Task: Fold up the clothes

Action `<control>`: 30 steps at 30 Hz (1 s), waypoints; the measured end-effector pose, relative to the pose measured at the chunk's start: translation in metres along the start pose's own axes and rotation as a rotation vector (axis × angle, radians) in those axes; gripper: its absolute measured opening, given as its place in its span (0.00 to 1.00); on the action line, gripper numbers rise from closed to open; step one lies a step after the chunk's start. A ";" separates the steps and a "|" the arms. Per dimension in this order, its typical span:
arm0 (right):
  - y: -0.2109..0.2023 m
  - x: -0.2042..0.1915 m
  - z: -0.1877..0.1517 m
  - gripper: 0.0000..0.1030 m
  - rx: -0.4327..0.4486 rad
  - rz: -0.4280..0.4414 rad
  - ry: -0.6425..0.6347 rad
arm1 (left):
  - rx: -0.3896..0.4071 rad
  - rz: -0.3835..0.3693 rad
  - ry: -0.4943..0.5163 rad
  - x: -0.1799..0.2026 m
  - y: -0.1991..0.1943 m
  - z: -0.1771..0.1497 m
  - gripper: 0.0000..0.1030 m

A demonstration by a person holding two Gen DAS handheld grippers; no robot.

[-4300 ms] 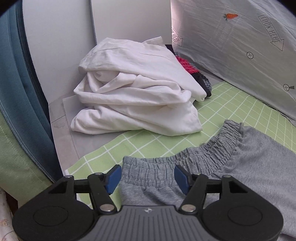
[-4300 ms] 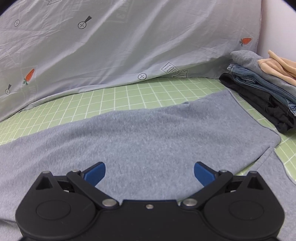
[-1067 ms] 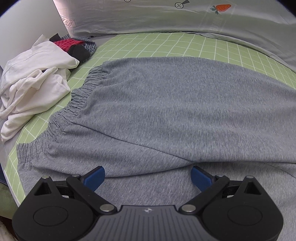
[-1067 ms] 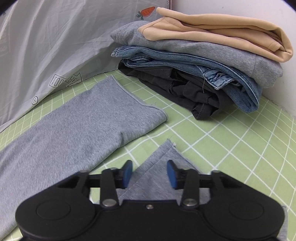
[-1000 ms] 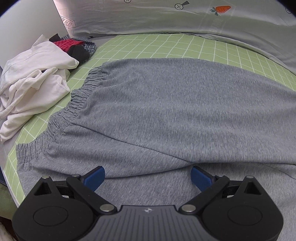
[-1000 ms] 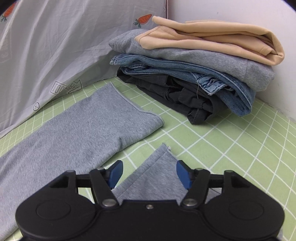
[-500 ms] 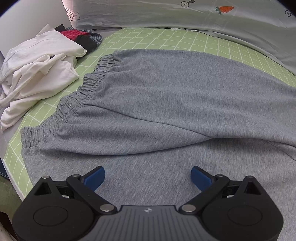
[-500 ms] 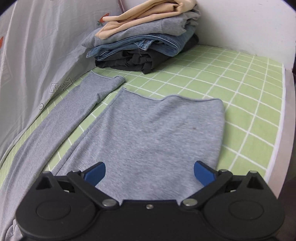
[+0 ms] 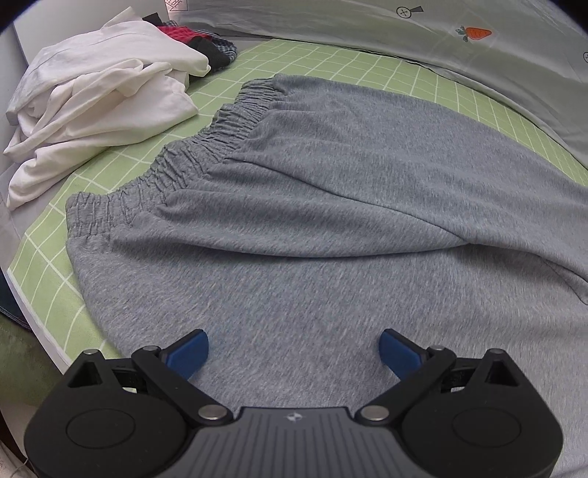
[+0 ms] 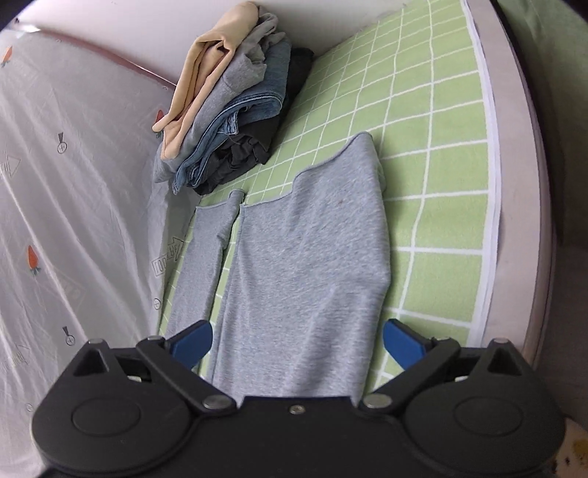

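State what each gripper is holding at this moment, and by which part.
Nothing is held. The left gripper is open above the grey trousers. The right gripper hovers over a trouser leg, its jaws closing slightly, pads not touching cloth.

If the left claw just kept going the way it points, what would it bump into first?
Most likely the grey sweatpants spread on the bed; the open left claw points down at the fabric below the waistband.

To my side the grey quilt cover (image 10: 73,220) carries arrow-shaped printed signs; one (image 10: 167,257) seems to read "LOOK HERE", though it is warped. Its circled plus marks (image 9: 403,11) are plain. I read nothing else.
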State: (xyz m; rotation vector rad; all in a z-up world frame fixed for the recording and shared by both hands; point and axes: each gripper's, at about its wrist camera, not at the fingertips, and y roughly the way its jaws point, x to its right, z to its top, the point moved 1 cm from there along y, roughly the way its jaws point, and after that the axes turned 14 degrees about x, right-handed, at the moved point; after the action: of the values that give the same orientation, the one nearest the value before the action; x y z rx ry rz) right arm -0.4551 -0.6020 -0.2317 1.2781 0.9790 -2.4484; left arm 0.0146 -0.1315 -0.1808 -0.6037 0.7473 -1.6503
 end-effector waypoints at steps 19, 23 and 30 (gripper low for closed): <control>0.019 0.006 -0.010 0.08 -0.053 -0.108 0.087 | 0.059 0.079 -0.456 -0.110 -0.020 0.001 0.61; 0.021 0.001 -0.011 0.08 -0.058 -0.119 0.044 | 0.052 0.111 -0.467 -0.117 -0.014 -0.001 0.61; 0.021 0.002 -0.012 0.08 -0.058 -0.126 0.038 | 0.069 0.163 -0.383 -0.107 -0.008 0.003 0.21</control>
State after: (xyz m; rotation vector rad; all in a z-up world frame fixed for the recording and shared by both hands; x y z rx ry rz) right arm -0.4384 -0.6104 -0.2476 1.2848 1.1650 -2.4759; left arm 0.0327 -0.0261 -0.1724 -0.7616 0.4449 -1.3513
